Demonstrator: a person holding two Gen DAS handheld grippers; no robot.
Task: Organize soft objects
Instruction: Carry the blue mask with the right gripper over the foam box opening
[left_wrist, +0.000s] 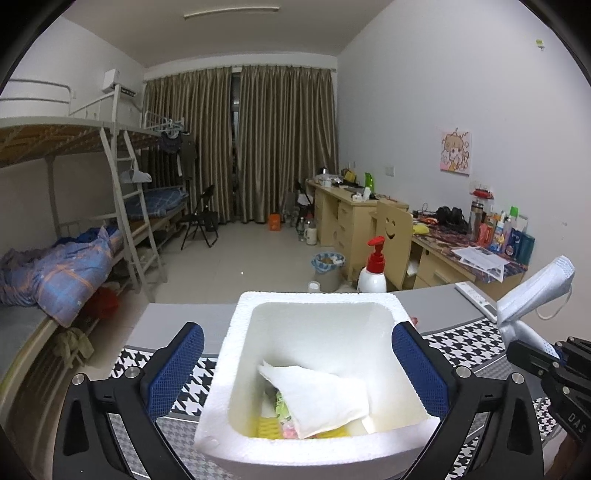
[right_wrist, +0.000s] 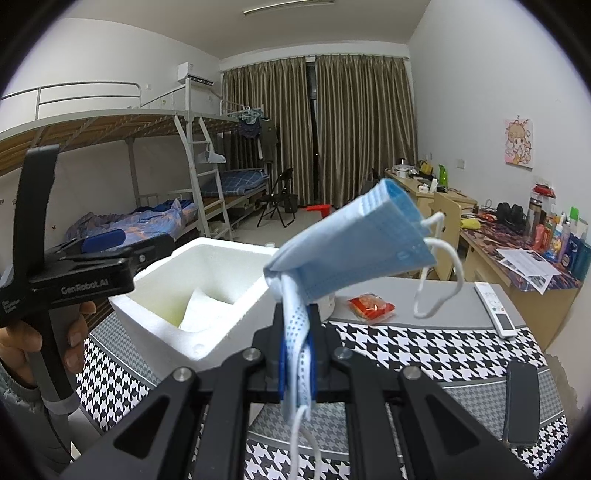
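A white foam box (left_wrist: 317, 299) stands on the houndstooth-covered table. In it lies a folded white cloth (left_wrist: 321, 398) over yellow and green items. My left gripper (left_wrist: 297, 332) is open wide, its blue pads (left_wrist: 177, 365) standing outside the box's two side walls with nothing held. My right gripper (right_wrist: 297, 332) is shut on a blue face mask (right_wrist: 354, 251), which sticks up and to the right with its white ear loops dangling. The mask (left_wrist: 535, 288) hangs in the air to the right of the box (right_wrist: 207, 251).
A red snack packet (right_wrist: 371, 303) and a white remote (right_wrist: 495, 308) lie on the table's far side. A black flat device (right_wrist: 521, 402) rests at the right. A red-capped pump bottle (left_wrist: 373, 273) stands behind the box. A hand (right_wrist: 22, 339) grips the left tool.
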